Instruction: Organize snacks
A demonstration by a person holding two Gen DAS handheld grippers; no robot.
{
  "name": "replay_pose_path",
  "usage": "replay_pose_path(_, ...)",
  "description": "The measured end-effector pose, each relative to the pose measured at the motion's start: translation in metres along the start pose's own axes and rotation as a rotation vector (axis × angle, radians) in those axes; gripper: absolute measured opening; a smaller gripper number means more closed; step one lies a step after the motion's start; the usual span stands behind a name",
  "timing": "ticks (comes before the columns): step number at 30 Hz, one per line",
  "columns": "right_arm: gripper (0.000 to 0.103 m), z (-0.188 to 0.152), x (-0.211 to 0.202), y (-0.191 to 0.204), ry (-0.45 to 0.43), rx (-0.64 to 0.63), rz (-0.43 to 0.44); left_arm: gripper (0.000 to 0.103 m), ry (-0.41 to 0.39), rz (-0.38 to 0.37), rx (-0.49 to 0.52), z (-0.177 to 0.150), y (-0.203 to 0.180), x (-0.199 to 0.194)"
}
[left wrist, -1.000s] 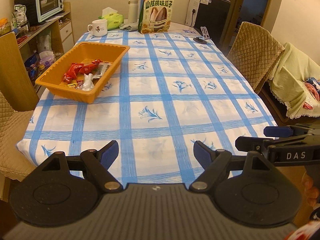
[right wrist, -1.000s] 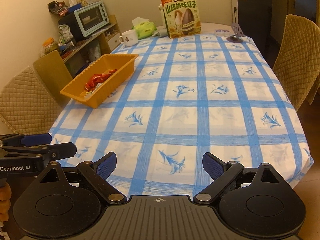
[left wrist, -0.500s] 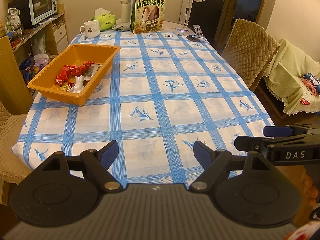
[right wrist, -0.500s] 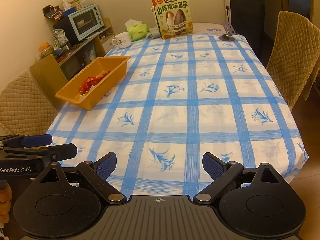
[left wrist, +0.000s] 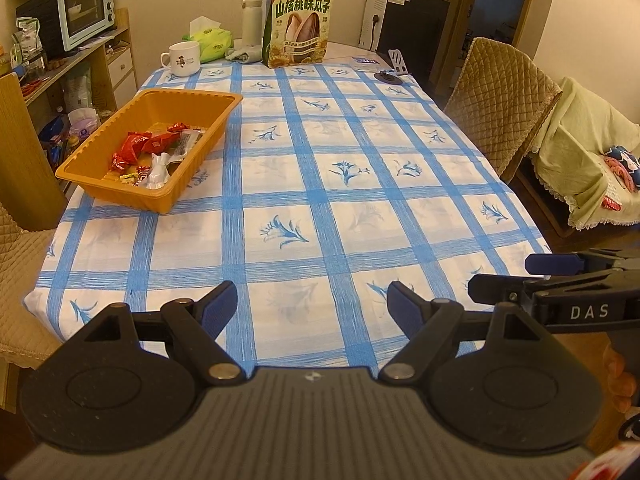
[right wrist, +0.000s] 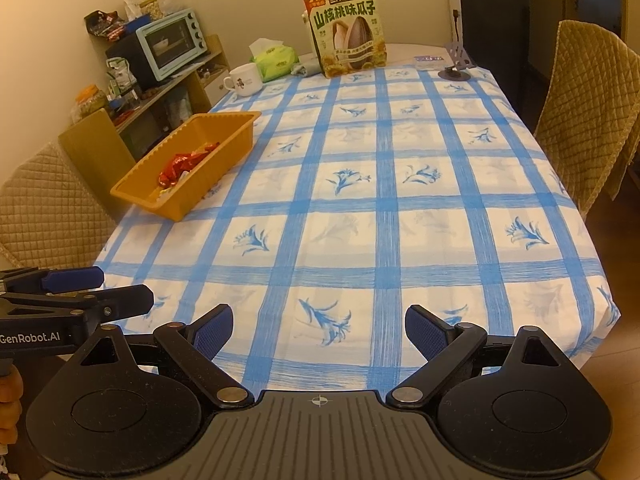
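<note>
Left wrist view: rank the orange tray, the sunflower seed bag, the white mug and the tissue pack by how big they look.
Largest to smallest as they look:
1. orange tray, though it is also nearest the camera
2. sunflower seed bag
3. tissue pack and white mug: too alike to rank, and the mug partly covers the pack.

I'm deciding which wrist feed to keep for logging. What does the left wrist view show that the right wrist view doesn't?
Only the left wrist view shows the couch with a green cover, the white thermos, and the white-wrapped snack in the tray.

Only the right wrist view shows the quilted chair at the table's left side.

Both show the orange tray with red snack packets, the sunflower seed bag, the mug, the toaster oven, and the left gripper and right gripper, both open and empty.
</note>
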State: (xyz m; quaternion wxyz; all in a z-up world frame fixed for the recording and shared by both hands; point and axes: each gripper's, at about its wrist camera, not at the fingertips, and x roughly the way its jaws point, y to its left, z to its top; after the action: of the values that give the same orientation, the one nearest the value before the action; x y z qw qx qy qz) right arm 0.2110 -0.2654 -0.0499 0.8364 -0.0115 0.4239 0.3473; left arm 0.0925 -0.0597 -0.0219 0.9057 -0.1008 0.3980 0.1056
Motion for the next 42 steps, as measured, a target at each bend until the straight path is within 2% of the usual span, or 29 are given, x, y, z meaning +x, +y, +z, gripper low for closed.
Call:
replay_pose_path(28, 0.092, 0.000, 0.003, 0.002, 0.002, -0.001, 0.001, 0.081, 0.000, 0.003, -0.002, 0.001, 0.003, 0.000)
replay_pose_path(42, 0.092, 0.000, 0.014, 0.014, 0.014, -0.013, 0.008, 0.081, 0.001, 0.008, -0.017, 0.000, 0.021, 0.002)
